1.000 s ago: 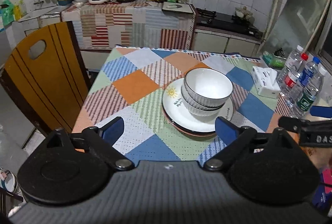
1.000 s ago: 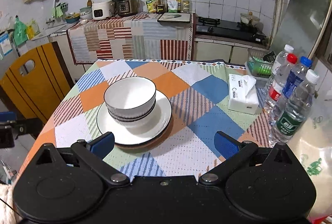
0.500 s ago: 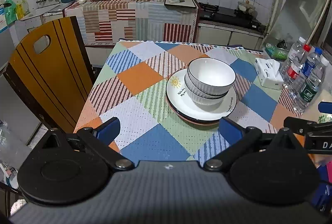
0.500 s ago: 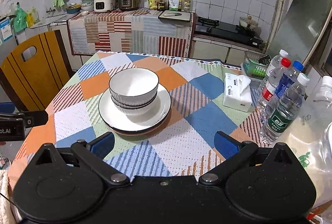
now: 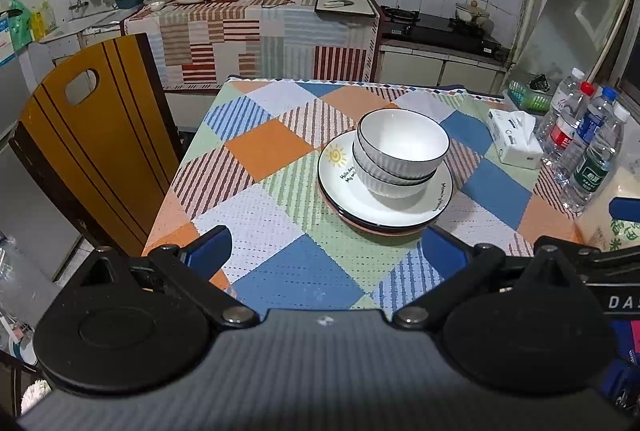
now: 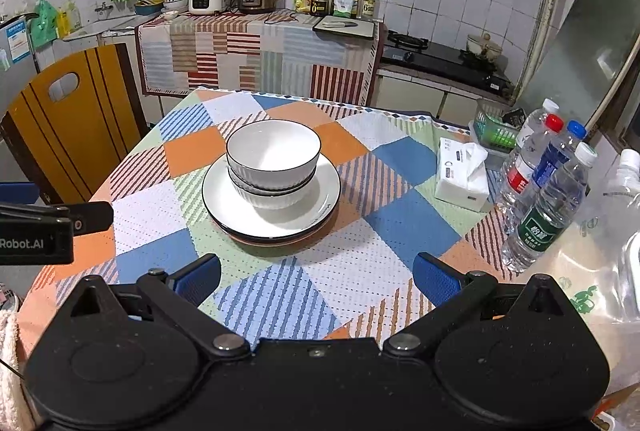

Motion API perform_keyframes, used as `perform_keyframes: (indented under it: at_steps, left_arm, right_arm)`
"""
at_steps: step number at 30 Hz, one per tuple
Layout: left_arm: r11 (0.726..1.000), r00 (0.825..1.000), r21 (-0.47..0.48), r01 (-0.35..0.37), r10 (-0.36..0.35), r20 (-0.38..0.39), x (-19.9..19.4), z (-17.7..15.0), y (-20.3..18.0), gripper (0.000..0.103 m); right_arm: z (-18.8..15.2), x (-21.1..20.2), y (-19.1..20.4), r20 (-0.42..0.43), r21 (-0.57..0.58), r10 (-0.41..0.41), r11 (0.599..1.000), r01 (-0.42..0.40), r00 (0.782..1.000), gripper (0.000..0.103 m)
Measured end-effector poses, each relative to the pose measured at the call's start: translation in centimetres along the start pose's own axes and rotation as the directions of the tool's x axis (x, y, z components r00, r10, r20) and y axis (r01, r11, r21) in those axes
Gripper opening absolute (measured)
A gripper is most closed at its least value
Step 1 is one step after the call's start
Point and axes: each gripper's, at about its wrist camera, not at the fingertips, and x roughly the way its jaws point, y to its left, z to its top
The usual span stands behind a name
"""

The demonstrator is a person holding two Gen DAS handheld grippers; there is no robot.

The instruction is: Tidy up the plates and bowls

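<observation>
Two white ribbed bowls (image 5: 400, 155) are nested on a stack of plates (image 5: 384, 207) in the middle of the checked tablecloth; the top plate is white with a sun drawing. The bowls (image 6: 274, 157) and plates (image 6: 272, 215) also show in the right wrist view. My left gripper (image 5: 326, 251) is open and empty, held back over the table's near edge. My right gripper (image 6: 318, 277) is open and empty, also near the front edge, short of the stack. Each gripper's side shows at the edge of the other's view.
A tissue box (image 6: 462, 173) and several water bottles (image 6: 548, 191) stand at the table's right side, with a green basket (image 6: 494, 135) behind. A yellow wooden chair (image 5: 92, 139) stands at the table's left. A kitchen counter (image 5: 256, 31) lies beyond.
Both grippers have drawn back and risen away from the stack, so the bowls and plates look smaller and farther. The stack has not moved.
</observation>
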Motion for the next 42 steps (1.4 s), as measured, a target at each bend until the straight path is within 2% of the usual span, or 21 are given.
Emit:
perform_keyframes:
  at_steps: [9,18,23,31,34,42]
  left_arm:
    - [1.0,1.0,0.014,-0.003,0.002,0.026,-0.4,-0.2,-0.5,0.103]
    - [0.999,1.0,0.017,-0.028,0.027,0.015,-0.3,-0.5,-0.7,0.103]
    - [0.993,0.993,0.029,-0.113,0.112,0.033,-0.1,-0.8,-1.1,0.103]
    - [0.993,0.994,0.05,-0.103,0.101,0.036,-0.3,-0.9,-1.3,0.103]
    - [0.996,0.997,0.052,-0.072,0.071,0.027,-0.3,-1.0,-1.4,0.103]
    - [0.996,0.997,0.054,-0.068,0.067,0.029,-0.3,-1.1,-1.6,0.103]
  right_arm:
    - [-0.2,0.3,-0.4,0.001,0.02,-0.01,1.0,0.01,1.0,0.103]
    - [-0.5,0.5,-0.7,-0.003,0.043,-0.026,0.999,0.027,1.0,0.103]
    - [-0.6,0.4,-0.9,-0.001,0.056,-0.031,0.998,0.031,1.0,0.103]
    - [-0.9,0.7,-0.8,-0.014,0.05,-0.026,0.998,0.027,1.0,0.103]
    - [-0.9,0.7,-0.8,-0.015,0.051,-0.025,0.998,0.026,1.0,0.103]
    - [-1.0,0.7,-0.8,-0.017,0.053,-0.026,0.998,0.027,1.0,0.103]
